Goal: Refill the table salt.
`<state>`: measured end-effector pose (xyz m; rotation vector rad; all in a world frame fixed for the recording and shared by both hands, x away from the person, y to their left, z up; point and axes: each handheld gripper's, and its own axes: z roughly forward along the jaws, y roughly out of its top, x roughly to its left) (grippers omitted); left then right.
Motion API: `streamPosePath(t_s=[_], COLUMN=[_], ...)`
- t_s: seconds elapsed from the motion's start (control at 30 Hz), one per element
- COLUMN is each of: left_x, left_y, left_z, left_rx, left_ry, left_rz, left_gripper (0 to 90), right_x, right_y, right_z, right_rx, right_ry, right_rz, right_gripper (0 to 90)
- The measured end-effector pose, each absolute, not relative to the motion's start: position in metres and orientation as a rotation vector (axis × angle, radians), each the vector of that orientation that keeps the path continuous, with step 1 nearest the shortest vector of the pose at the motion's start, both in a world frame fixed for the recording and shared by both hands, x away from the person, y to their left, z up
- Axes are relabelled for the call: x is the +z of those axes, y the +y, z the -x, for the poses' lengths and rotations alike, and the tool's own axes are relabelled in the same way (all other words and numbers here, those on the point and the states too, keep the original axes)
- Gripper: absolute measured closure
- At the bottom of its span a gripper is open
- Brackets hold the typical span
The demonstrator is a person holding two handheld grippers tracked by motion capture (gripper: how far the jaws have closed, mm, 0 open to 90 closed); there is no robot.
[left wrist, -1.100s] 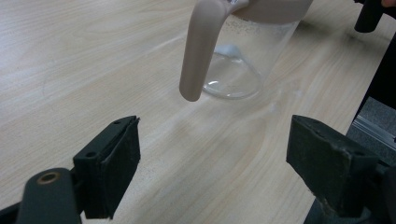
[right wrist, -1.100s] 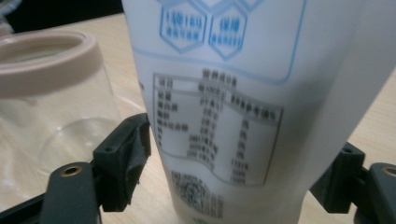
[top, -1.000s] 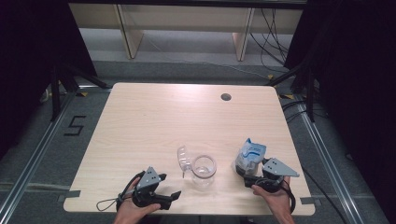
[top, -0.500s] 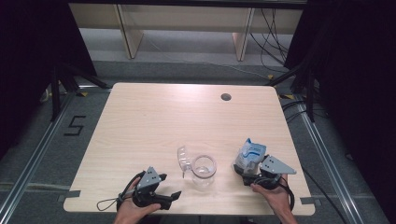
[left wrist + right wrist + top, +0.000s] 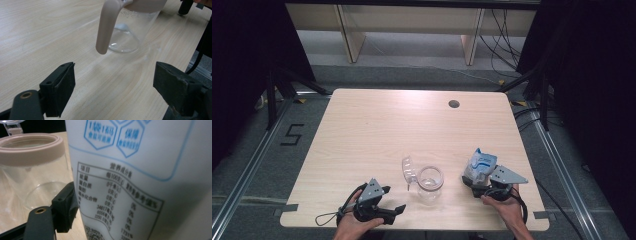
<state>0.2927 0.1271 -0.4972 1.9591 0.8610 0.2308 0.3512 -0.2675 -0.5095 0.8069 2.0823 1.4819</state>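
Observation:
A clear glass jar point(image 5: 430, 181) with a beige rim stands near the table's front edge, its hinged lid point(image 5: 408, 171) flipped open to the left. A white pouch with blue print point(image 5: 480, 165) stands upright to its right, with my right gripper point(image 5: 477, 182) shut on its lower part. In the right gripper view the pouch point(image 5: 140, 177) is very close, one black pad point(image 5: 64, 210) presses its side, and the jar point(image 5: 32, 167) is just beyond. My left gripper point(image 5: 393, 201) lies open left of the jar. Its wide-apart pads point(image 5: 61, 91) point at the jar point(image 5: 130, 32) and its beige latch point(image 5: 106, 27).
The light wooden table point(image 5: 412, 130) has a round cable hole point(image 5: 454, 104) at the back right. Black cables trail from both grippers near the front edge. Beyond the table are shelf legs and floor rails.
The right gripper has shifted very slightly left with the pouch in it. The left gripper and the jar have not moved.

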Motion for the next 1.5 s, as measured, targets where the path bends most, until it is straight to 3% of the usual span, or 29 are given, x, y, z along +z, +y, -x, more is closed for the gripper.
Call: streamPosePath(t_s=[0.7,1.5], left_x=[-0.497,-0.497], left_y=[0.128,0.128], left_z=[-0.294,-0.294], left_rx=[0.242,0.248], left_ry=[0.855,0.858], left_rz=[-1.959,-1.965], left_gripper=[17.9,18.2], right_x=[-0.513,-0.497], right_y=[-0.268,-0.249], right_z=[-0.354,-0.344], right_rx=[1.476,1.357], right_ry=[2.121,2.070], right_rz=[-0.896,-0.782], right_gripper=[37.1,40.0])
